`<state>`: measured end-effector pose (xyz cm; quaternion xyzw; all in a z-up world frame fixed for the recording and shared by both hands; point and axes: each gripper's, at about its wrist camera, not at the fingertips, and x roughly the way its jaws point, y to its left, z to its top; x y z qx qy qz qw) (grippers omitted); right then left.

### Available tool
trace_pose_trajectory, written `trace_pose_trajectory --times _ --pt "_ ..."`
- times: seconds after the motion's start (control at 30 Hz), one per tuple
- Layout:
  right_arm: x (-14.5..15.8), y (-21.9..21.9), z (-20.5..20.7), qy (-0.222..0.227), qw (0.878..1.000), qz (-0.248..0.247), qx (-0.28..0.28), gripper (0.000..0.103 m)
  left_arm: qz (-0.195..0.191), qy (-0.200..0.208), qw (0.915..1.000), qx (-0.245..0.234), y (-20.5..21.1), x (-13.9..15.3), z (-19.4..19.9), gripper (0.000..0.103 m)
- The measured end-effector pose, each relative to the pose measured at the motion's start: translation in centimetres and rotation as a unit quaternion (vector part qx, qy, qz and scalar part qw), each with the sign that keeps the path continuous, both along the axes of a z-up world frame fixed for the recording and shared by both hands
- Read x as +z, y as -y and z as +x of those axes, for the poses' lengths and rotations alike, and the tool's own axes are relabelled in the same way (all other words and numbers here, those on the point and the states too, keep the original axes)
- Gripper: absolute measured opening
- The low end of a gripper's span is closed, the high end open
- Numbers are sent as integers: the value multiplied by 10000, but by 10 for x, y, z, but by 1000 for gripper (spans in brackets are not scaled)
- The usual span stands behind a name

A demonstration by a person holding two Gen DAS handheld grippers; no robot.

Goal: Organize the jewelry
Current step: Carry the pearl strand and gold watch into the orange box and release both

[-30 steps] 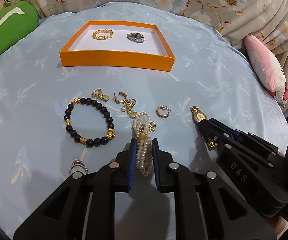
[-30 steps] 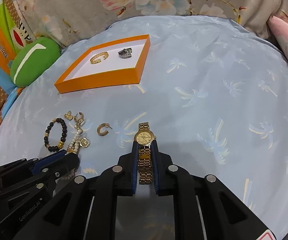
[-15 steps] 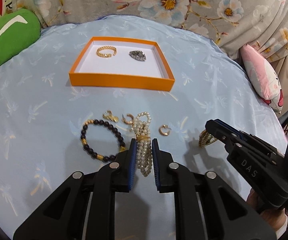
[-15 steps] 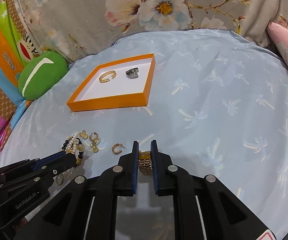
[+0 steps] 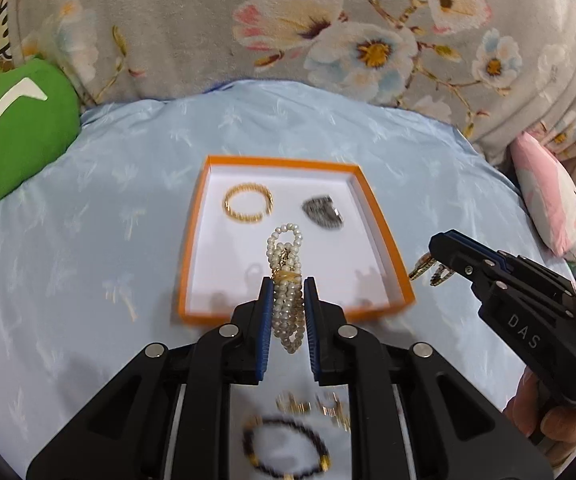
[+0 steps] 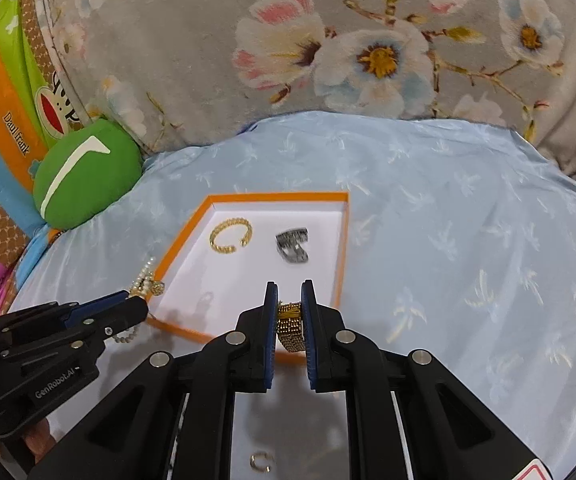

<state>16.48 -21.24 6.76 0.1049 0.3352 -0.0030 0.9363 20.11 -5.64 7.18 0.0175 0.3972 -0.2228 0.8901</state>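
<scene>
- Orange tray point(image 5: 192, 256) is already holding gold bangle point(image 5: 248, 202) and silver piece point(image 5: 323, 213).
- Left gripper point(image 5: 286, 298) fingers are clamping pearl bracelet point(image 5: 286, 280), hovering over tray's near edge.
- Right gripper point(image 6: 289, 306) fingers are clamping gold watch point(image 6: 291, 330), also at near edge.
- Bead bracelet point(image 5: 286, 446) and earrings point(image 5: 293, 404) are still lying on the bed, nearer than the tray.

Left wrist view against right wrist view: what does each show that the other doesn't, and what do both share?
Only the left wrist view shows the black bead bracelet and blurred gold earrings on the cloth below the left gripper, and a pink pillow.

Only the right wrist view shows the cartoon-print fabric and one gold hoop earring.

Both show the orange tray holding a gold bangle and a silver piece, the pearl bracelet, the gold watch in the right gripper, and the green cushion.
</scene>
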Motion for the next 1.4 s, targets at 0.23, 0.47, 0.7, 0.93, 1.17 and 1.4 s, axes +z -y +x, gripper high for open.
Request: trace_pose_trajectory --times 0.23,0.47,0.7,0.93,1.17,1.4 --pt "-17 -2 57 78 9995 276 102 12 8 -7 10000 -24 19 -19 62 14" --pt "-64 0 59 -369 9988 303 113 12 205 -346 9992 -65 24 -58 80 15" --pt "-78 -1 45 -612 9977 250 140 12 331 -438 9984 -101 20 -78 68 15" --pt "-79 -11 39 -713 9971 17 260 12 347 -364 9987 -109 16 -78 61 23" --pt "-75 -9 36 -664 9974 45 291 13 236 81 9997 -23 2 -60 41 51" --pt "-76 -20 49 -864 9951 -297 366 13 -50 69 9998 180 -28 -48 32 51"
